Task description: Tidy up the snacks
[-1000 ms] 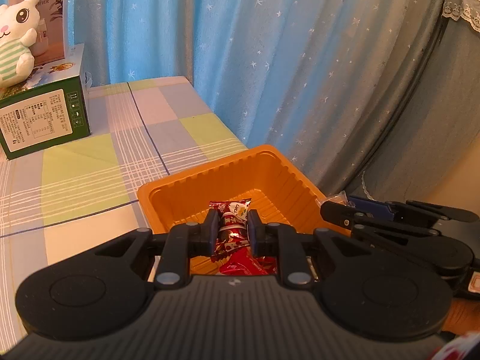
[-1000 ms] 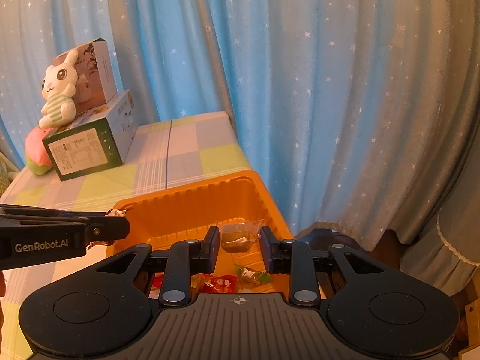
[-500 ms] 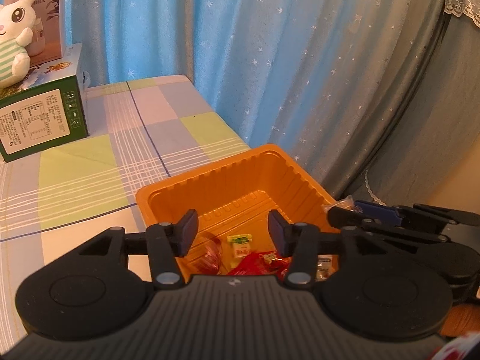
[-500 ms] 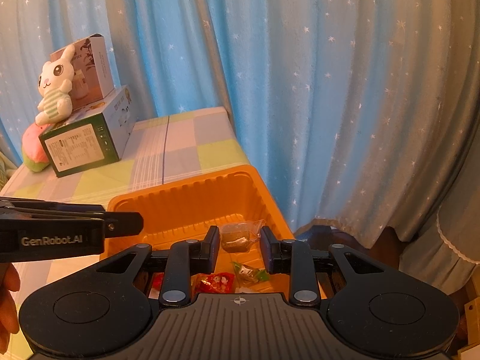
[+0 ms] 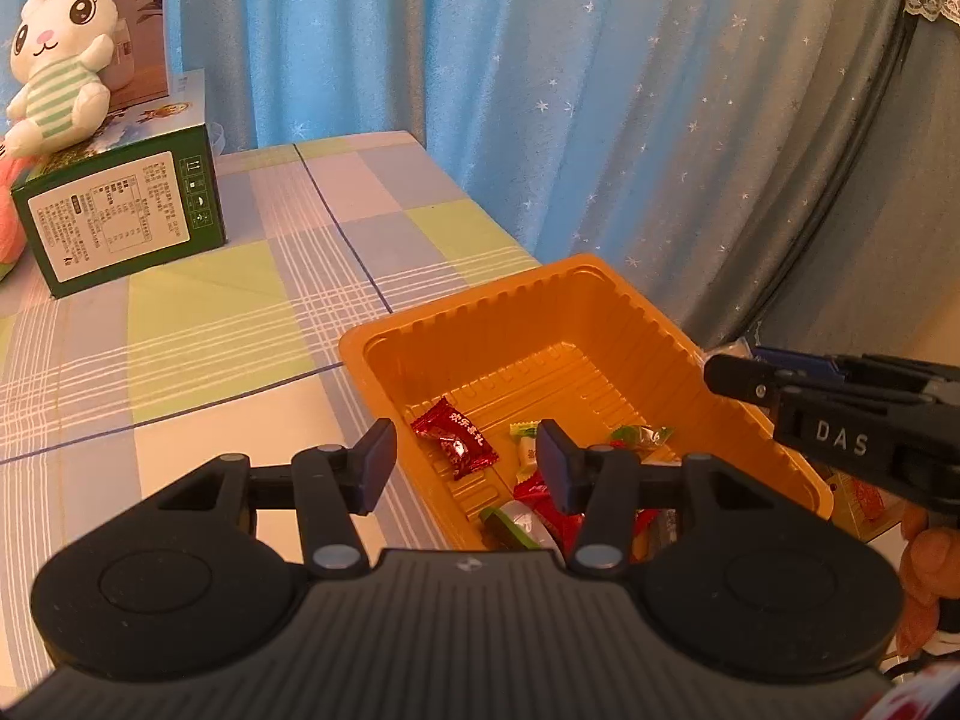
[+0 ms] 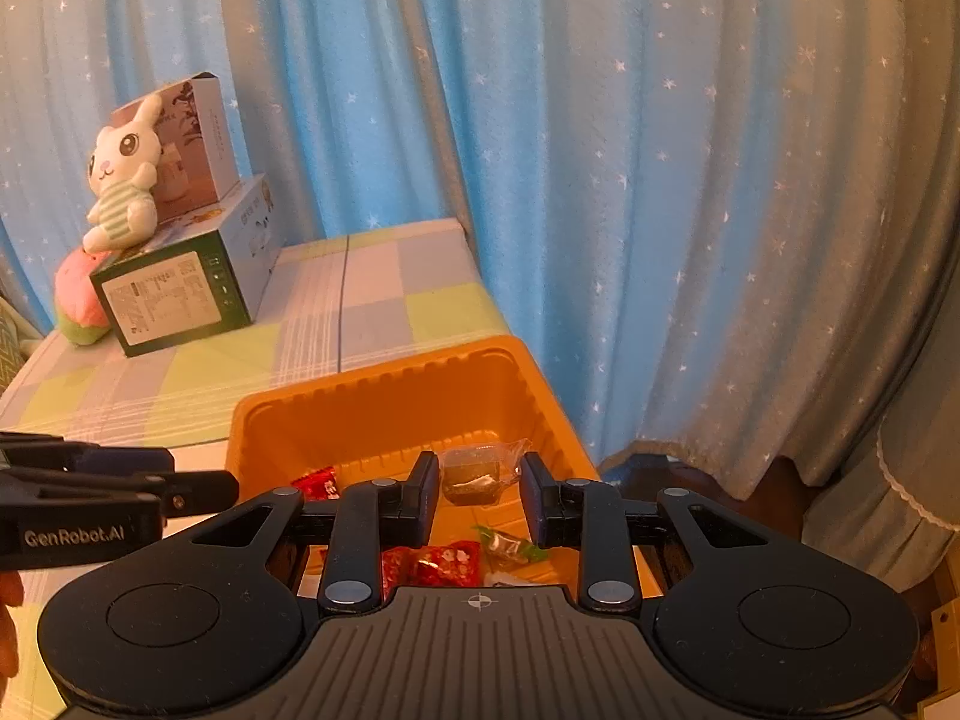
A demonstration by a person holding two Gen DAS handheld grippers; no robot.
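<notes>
The right gripper (image 6: 475, 495), spread wide, brackets a clear-wrapped brown snack (image 6: 473, 472) over the orange tray (image 6: 384, 414).

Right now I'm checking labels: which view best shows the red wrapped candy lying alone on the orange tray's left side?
The left wrist view: the red wrapped candy lies unobstructed on the orange plastic tray, its printed characters visible. The right wrist view shows only its top behind a finger.

Blue curtains (image 6: 630, 180) dotted with small white stars hang across the whole back of the frame, lit unevenly and greyer toward the right. Below them at lower left, a desk (image 5: 210, 324) wears a pastel checked cloth of green, lilac and white.
</notes>
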